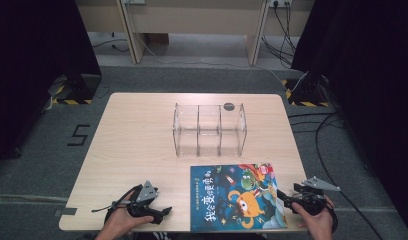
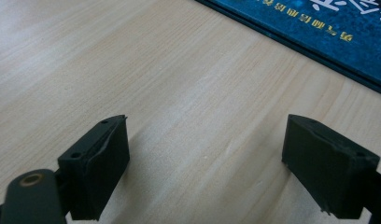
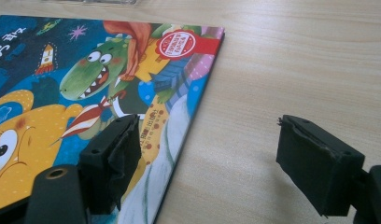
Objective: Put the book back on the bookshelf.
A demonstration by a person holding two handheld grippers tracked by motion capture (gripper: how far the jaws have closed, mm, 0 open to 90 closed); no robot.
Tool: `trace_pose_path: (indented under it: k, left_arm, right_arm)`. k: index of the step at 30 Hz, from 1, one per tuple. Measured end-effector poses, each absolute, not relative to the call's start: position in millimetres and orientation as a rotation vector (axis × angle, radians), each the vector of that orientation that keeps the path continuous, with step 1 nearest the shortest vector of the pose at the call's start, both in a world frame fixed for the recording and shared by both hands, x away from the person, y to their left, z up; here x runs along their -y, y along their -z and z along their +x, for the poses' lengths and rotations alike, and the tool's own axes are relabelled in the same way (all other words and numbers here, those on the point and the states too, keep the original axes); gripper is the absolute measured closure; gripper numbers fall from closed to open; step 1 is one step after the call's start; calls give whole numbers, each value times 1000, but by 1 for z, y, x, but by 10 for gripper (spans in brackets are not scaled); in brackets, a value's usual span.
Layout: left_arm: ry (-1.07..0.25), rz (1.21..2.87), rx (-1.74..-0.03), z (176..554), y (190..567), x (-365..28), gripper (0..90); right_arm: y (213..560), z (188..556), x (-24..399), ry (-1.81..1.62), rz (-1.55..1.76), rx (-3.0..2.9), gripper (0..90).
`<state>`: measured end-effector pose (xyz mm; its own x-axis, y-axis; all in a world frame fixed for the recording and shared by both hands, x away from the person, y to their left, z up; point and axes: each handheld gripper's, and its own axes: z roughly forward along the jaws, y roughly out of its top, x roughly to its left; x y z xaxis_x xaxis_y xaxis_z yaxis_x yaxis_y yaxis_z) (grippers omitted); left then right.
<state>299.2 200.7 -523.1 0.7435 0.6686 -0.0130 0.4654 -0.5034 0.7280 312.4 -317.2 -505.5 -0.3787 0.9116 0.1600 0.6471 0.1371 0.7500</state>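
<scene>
Glossy flat picture book (image 1: 236, 196) on pale wood-grain table (image 1: 137, 145); left gripper (image 2: 205, 163) jaws apart; right gripper (image 3: 207, 163) jaws apart astride book edge.

Bare table (image 1: 137, 145) lies open left of the book (image 1: 234, 197); the clear organizer (image 1: 209, 130) blocks beyond.

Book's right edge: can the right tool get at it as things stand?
Probably yes. The right tool is open and straddles the book's edge, one jaw over the cover, one over bare table; nothing lies between.
</scene>
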Motion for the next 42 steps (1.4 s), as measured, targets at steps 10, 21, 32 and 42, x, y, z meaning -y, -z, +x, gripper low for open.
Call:
trace_pose_path:
  k: [10,21,32,42]
  left_arm:
    - [-338,2212,-841,298,523,-198,102]
    - [-248,2180,-855,296,520,-187,143]
    - [-138,2137,-872,294,518,-178,152]
    - [-116,2146,-800,287,519,-159,152]
  right_arm:
    - [505,314,315,-1101,1486,-2099,236]
    - [508,318,311,-1128,1492,-2131,264]
    - [515,323,304,-1260,1568,-2171,304]
    - [520,321,303,-1474,1707,-2100,286]
